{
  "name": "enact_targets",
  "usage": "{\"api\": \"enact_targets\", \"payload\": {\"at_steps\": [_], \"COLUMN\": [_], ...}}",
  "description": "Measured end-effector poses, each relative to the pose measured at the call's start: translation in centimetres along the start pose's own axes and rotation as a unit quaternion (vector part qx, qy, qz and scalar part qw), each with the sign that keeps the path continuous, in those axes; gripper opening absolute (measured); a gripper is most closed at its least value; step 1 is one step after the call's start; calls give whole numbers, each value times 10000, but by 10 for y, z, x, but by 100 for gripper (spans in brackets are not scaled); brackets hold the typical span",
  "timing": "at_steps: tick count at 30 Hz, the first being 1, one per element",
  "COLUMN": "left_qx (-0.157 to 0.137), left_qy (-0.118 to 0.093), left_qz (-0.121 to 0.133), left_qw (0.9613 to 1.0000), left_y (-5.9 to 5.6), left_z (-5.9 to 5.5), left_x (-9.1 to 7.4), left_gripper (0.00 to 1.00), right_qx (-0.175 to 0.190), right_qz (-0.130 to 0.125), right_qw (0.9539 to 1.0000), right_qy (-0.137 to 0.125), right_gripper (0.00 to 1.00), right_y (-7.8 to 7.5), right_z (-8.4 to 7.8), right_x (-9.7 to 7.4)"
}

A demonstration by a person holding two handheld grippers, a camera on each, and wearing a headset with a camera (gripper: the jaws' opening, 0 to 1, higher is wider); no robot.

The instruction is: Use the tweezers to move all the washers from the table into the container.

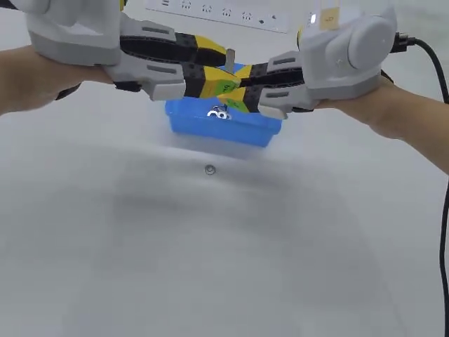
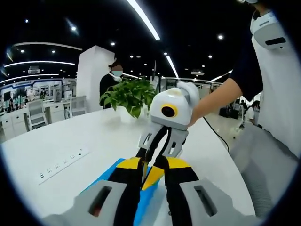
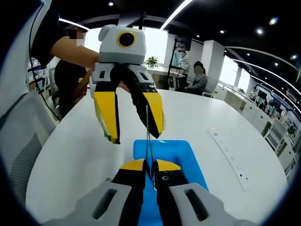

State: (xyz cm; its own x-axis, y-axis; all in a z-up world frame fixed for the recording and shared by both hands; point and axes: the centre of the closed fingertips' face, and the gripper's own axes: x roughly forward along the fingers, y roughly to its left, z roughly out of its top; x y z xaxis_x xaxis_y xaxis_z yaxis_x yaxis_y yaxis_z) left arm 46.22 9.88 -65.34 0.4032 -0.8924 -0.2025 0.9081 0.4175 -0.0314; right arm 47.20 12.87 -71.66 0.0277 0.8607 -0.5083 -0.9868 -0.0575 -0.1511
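Note:
Both grippers meet tip to tip above the blue container [image 1: 210, 130], also visible as the blue container [image 3: 175, 151]. My right gripper [image 3: 150, 167] is shut on thin metal tweezers [image 3: 147, 134], which run forward between the jaws of my left gripper [image 3: 135, 136]. The left gripper's yellow jaws stand apart, so it is open. In the head view the left gripper [image 1: 222, 74] comes in from the left and the right gripper [image 1: 237, 95] from the right, with the tweezers [image 1: 229, 60] between them. A few washers [image 1: 218, 114] lie in the container. One washer [image 1: 210, 169] lies on the white table in front of it.
A white power strip [image 1: 217, 14] lies behind the container near the table's far edge. A black cable [image 1: 438, 84] trails from the right gripper. A potted plant [image 2: 129, 96] stands on the table farther off, and people stand around the room.

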Motion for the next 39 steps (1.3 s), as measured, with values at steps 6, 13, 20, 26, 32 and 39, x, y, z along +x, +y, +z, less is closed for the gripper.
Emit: {"api": "enact_targets", "payload": {"at_steps": [6,13,20,26,32,39], "left_qx": [96,378,815,948,998,1005], "left_qy": [-28,133,249,282,271,161], "left_qz": [-39,-207,23,38,19,257], "left_qw": [9999,9990,9964,9951,9946,9945], "left_y": [-1,-7,6,4,2,9], "left_z": [6,2,1,5,6,17], "left_x": [0,2,3,5,6,-6], "left_gripper": [12,7,4,4,4,4], "right_qx": [-93,-310,-449,-441,-371,-211], "right_qz": [60,165,56,-23,-38,-98], "right_qw": [9999,9992,9986,9986,9989,9993], "right_qy": [104,174,265,275,269,296], "right_gripper": [8,8,9,11,16,25], "right_y": [3,10,6,5,6,7], "right_z": [-5,-5,-7,-5,-3,-4], "right_x": [-2,-1,-2,-4,-8,-18]}}
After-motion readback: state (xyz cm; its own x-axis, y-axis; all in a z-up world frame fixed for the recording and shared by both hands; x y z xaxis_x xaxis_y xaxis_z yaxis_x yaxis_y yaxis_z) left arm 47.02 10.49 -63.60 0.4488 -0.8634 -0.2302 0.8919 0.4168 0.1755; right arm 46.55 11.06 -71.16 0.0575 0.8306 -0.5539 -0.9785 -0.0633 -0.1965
